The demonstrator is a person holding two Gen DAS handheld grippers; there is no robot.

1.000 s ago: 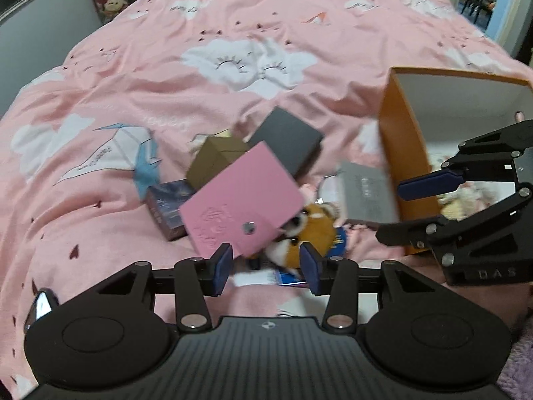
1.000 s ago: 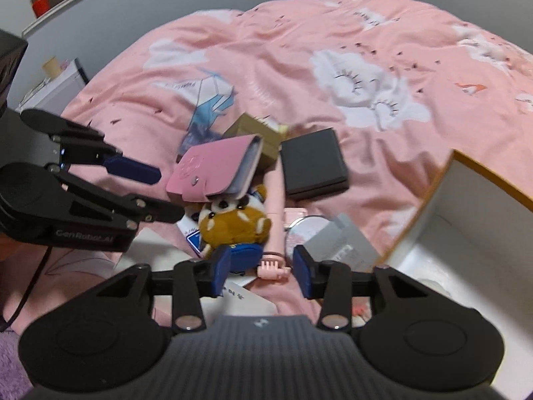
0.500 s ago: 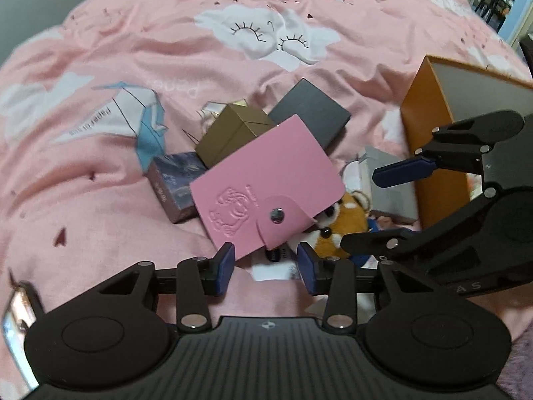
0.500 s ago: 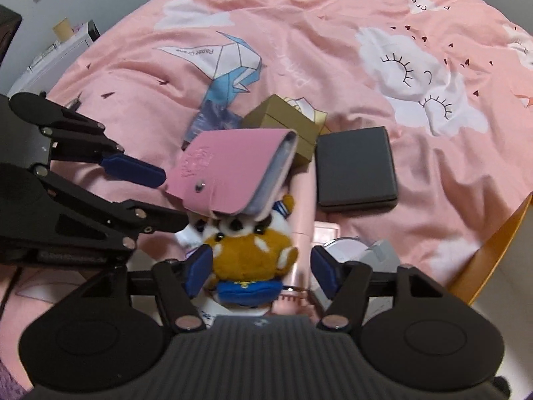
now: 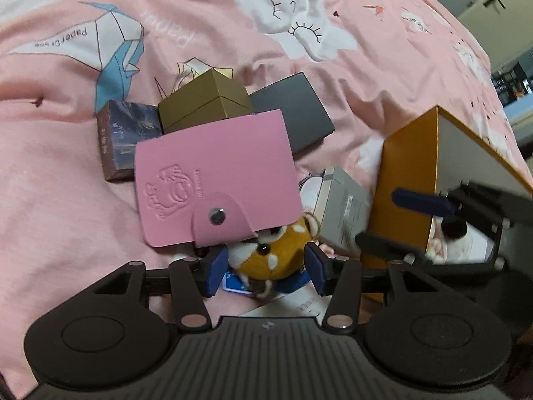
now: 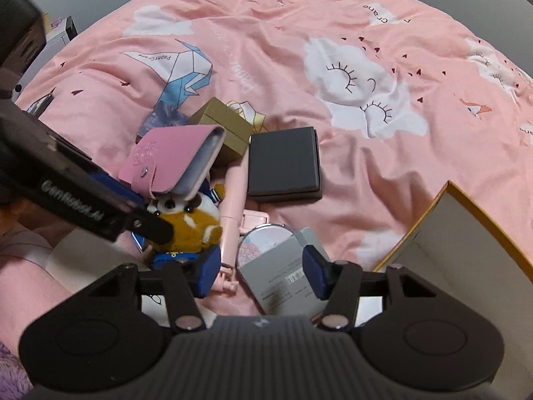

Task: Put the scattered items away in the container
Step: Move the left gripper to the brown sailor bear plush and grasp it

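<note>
Right wrist: pink comb [image 6: 233,200] lengthwise away.

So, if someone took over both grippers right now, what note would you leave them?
Left gripper: jaws opening, straddling the plush toy; pads not pressing on it.
Right gripper: jaws closing over the grey box; no grip yet.
On the bed beside the orange container: pink card holder leaning on the plush, gold box, dark flat box, blue patterned box, round mirror.
Done: something pale already lies in the container.
Left: everything listed.
</note>
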